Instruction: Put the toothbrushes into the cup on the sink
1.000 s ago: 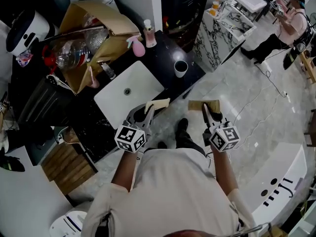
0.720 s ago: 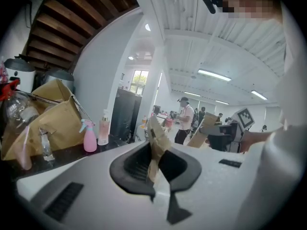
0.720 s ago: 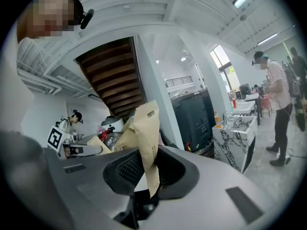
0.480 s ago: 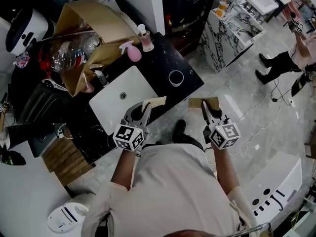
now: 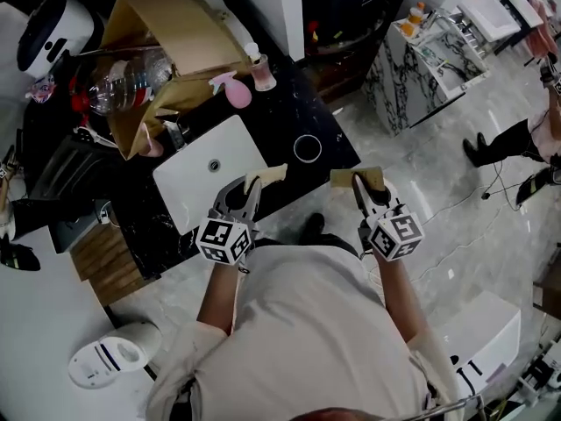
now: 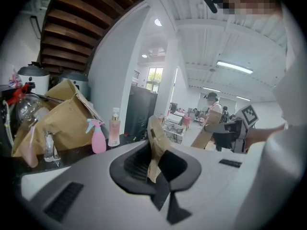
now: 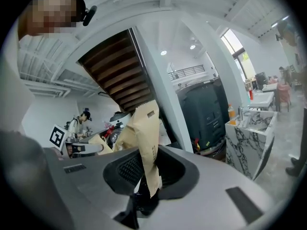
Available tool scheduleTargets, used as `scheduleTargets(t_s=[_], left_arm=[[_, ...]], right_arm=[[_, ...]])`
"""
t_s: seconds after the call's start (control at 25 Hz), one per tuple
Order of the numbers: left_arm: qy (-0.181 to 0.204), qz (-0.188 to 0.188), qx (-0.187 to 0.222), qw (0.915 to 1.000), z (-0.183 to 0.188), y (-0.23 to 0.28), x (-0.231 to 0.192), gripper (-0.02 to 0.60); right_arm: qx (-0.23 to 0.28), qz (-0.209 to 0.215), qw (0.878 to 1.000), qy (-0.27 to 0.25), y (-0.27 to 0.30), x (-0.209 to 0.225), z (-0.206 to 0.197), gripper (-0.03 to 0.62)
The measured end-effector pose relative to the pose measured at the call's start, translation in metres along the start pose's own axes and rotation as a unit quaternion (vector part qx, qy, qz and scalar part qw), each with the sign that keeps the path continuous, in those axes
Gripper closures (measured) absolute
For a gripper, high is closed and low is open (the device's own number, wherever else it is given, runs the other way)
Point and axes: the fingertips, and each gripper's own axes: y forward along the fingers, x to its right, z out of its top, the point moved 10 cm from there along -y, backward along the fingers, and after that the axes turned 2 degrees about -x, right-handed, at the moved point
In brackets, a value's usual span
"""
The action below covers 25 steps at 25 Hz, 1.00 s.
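Pinching tan packets (image 5: 272, 174): left gripper (image 5: 252, 188), right gripper (image 5: 360, 188).

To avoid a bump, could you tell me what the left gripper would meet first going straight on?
Probably the black counter, at its front edge between the white basin and the cup. The left gripper, shut on a paper packet, might pass above it; height is unclear.

An open hall is housing a bathroom mock-up: white sink (image 5: 186, 193) sitting in black counter (image 5: 294, 103) at centre, marble floor (image 5: 438, 178) spreading right.
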Motion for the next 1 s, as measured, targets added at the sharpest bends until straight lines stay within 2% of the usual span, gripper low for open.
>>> scheduleTargets(t_s=[0.2,0.4,1.0], left_arm=[[-0.001,0.024,0.002,0.9997,0.007,0.009,-0.001,0.548],[0.002,0.031,0.004,0.9995,0.014,0.015,-0.006,0.548],[0.008,-0.006,0.008,0.9999,0.031,0.023,-0.030,0.548]], right_arm=[[-0.008,0.014,1.000,-0.009,0.011,0.016,0.009,0.520],[-0.013,0.018,1.000,-0.007,0.022,0.024,0.012,0.520],[-0.002,0.002,1.000,-0.029,0.051,0.003,0.038,0.520]])
